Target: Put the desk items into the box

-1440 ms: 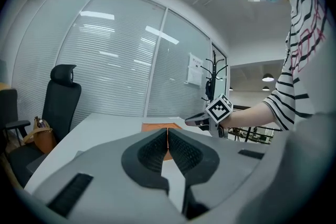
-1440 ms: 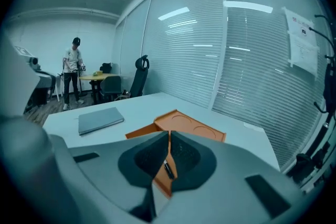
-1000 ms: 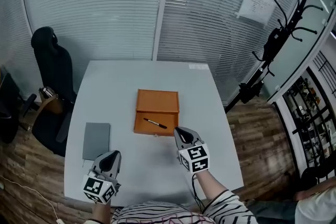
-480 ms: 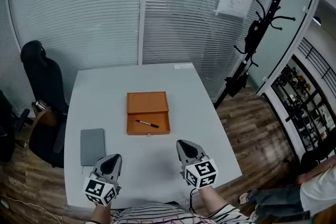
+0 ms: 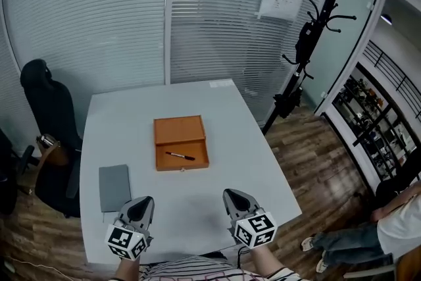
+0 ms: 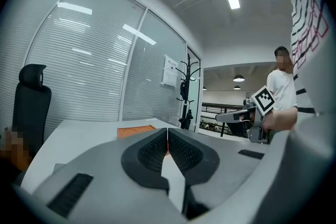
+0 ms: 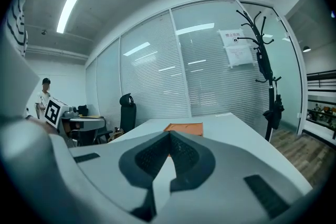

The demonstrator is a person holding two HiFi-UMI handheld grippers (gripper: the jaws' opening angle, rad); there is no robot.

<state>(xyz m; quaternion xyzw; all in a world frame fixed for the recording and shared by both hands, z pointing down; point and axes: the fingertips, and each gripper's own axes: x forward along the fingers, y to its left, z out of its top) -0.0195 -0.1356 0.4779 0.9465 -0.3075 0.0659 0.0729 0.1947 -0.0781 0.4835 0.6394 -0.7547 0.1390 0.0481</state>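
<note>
Grey table [image 5: 240, 141] stood in a glass-walled office. An orange box [image 5: 179, 131] lay open near the table's middle, and a black pen [image 5: 179, 156] lay slantwise inside its nearer half. A grey notebook [image 5: 114, 179] lay flat on the table to the box's left, towards the left edge and apart from the box. The left gripper [image 5: 140, 201] was held over the near edge of the table, just this side of the notebook and well apart from the box. In its own view the two ribbed pads met along a thin line at the tip [image 6: 167, 131], shut together. The right gripper [image 5: 231, 195] was held over the near edge too, on the box's right-hand side and also well short of it. Its own view showed the pads closed against each other at the tip [image 7: 169, 135], with the orange box [image 7: 184, 127] lying beyond them on the tabletop. A black office chair [image 5: 45, 99] stood off the table's left side, and a black coat stand [image 5: 308, 36] stood by the glass at the far right.
</note>
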